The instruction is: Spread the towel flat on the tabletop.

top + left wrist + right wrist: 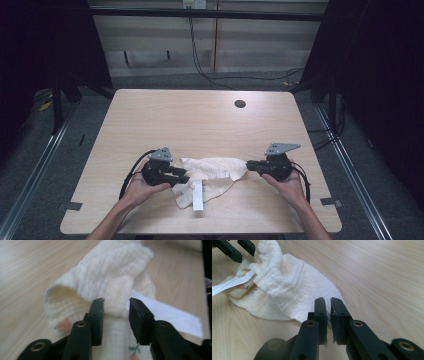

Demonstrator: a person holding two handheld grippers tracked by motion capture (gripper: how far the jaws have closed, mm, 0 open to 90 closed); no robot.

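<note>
Left gripper (116, 307): held in the left hand (141, 187); jaws spread apart, straddling a raised fold of the cloth (110, 280) without closing on it.
Left gripper, high view (181, 176): at the cloth's left edge, pointing right, grey three-cornered plate on top, black cable looping off its left side.
Right gripper (327, 305): held in the right hand (285, 184); jaws pressed nearly together, pinching a thin edge of the cloth (294, 287), a sliver of fabric visible between the pads.
Right gripper, high view (248, 165): at the cloth's right tip, pointing left, grey plate on top.
Cloth (210, 172): cream, crinkled weave, bunched and partly folded over itself; lying on the desk (200, 120) between both grippers, drawn out to a point toward the right gripper; small faint coloured print near the left side.
White strip (198, 195): flat, pale, poking out from the cloth's near edge toward the person; in the left gripper view (175, 315), lying just right of the cloth.
Round hole (240, 104): dark, in the desk, well beyond the cloth, toward the far right.
Desk: light wood grain, bare around the cloth.
</note>
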